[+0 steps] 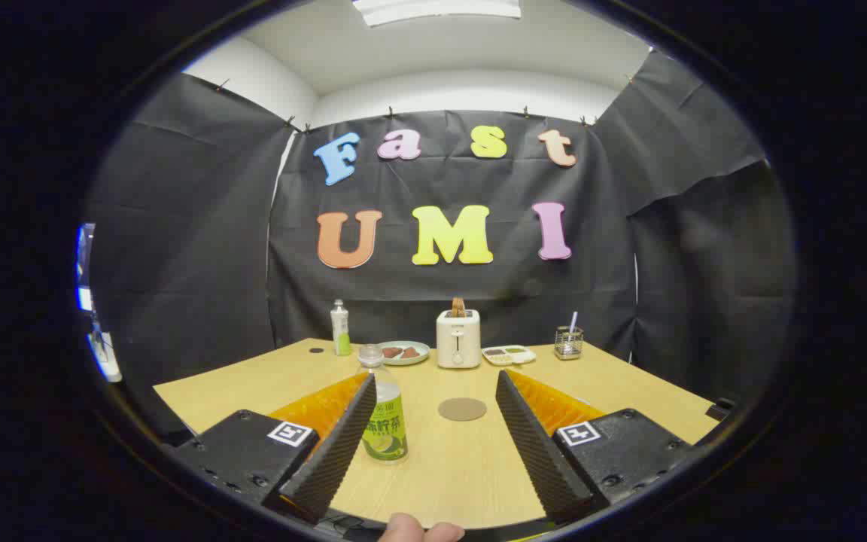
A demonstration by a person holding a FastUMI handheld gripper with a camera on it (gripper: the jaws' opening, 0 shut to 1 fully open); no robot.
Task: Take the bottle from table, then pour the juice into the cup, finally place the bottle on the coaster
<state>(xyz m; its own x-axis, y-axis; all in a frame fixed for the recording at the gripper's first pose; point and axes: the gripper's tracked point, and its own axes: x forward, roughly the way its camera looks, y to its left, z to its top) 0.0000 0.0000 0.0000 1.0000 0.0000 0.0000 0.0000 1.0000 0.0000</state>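
No legible text on bottle

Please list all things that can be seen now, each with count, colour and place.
bottle: 1, clear with green label, upright between the fingers, close beside the left one
coaster: 1, brown, flat on the table beyond the fingers
far bottle: 1, white and green, at the table's back, left of the plate
plate: 1, pale, holds brown pieces, left of the toaster
toaster: 1, white, back centre
tray: 1, white, right of the toaster
cup: 1, clear, right of the tray
table: 1, light wood
gripper: 1, black and orange, open
fingertip: person's, under the gripper
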